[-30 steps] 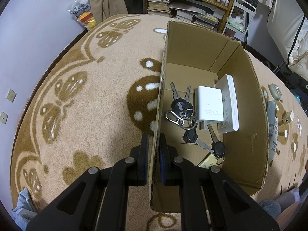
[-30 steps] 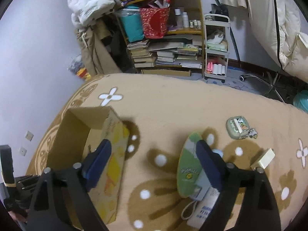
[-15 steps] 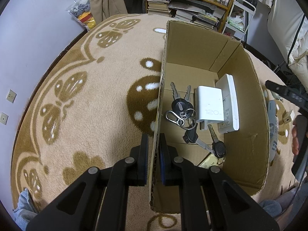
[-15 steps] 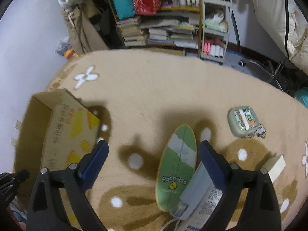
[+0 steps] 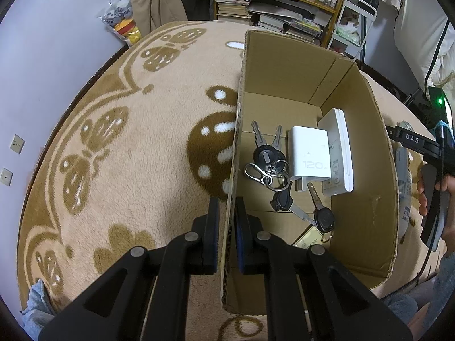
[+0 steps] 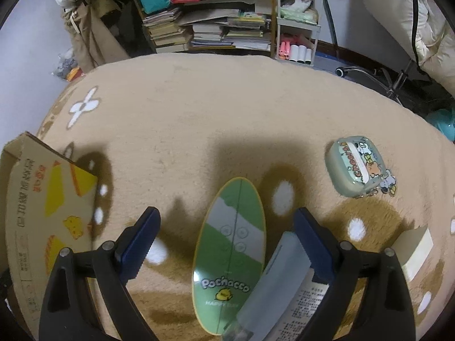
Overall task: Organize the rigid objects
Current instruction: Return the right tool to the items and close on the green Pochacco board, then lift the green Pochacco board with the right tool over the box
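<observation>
The carpet [image 6: 216, 119] carries everything, and its far half, toward the bookshelves [image 6: 210, 25], is bare. That is the free room for swinging anything across to the cardboard box [image 5: 366, 199], which stands on the carpet's left part as the right camera sees it. The left gripper [image 5: 226, 227] is pinched shut on the box's left wall near the front corner, one jaw outside and one inside, so the box should not slide when something lands in it.

The step in hand looks to be picking up the green oval board [image 6: 230, 244], which lies flat near the carpet's near edge. The right gripper [image 6: 224, 241] has come down over it, jaws spread wide and empty, one on each side of the board and neither touching it. The grey packet [image 6: 273, 287] overlaps the board's right edge and lies right under the right jaw. To do this well, I would shift slightly left or toward the board's far tip, where both long edges are free, then close across the narrow width; otherwise the packet gets clamped too.

In the box the white charger [image 5: 310, 153], the white flat device [image 5: 338, 153] and the keys [image 5: 270, 167] fill the middle; the far corners look open. The small green case [image 6: 358, 167] and the cream block [image 6: 412, 250] lie well to the right, out of the path.
</observation>
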Tool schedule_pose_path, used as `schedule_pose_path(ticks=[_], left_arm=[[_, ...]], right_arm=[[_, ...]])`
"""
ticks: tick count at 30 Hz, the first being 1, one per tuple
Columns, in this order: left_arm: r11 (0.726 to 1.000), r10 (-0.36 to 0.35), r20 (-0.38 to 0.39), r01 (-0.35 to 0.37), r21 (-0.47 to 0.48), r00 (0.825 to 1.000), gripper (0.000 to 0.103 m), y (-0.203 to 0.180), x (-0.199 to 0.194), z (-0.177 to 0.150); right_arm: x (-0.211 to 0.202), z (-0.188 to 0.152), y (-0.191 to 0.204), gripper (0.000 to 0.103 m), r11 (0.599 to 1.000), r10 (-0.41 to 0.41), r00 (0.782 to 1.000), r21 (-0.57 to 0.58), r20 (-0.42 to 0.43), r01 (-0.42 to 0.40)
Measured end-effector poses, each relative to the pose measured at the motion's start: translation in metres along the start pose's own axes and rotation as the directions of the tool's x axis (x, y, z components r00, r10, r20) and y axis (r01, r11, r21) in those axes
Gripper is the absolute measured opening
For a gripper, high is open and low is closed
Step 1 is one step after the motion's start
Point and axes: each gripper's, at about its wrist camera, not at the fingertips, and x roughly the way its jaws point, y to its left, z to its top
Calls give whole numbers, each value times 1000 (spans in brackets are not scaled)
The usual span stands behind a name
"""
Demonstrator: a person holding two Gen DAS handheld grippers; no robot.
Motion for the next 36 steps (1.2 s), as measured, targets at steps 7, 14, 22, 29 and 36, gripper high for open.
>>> schedule_pose_path(ticks=[7,14,22,29,36], left_arm=[[1000,-4,-4,4,-1,1000,10,1,1,0],[1000,-1,-10,1,1,1000,10,2,3,0],[1000,0,-14,0,2,1000,10,1,6,0],[1000,1,-14,-1,3,1000,10,0,6,0],[1000,2,-14,-2,3,1000,10,0,6,0]], right_arm=[[11,5,4,99,999,-4,999,-38,-40,2],[29,0,22,100,996,28,983,-81,-182,-44],[19,-8,20,60,997,0,990,-70,-140,-10],[10,-11,27,57,997,-23,996,-72,-81,17],[-4,-9,33,57,999,32,999,-34,-24,-33]])
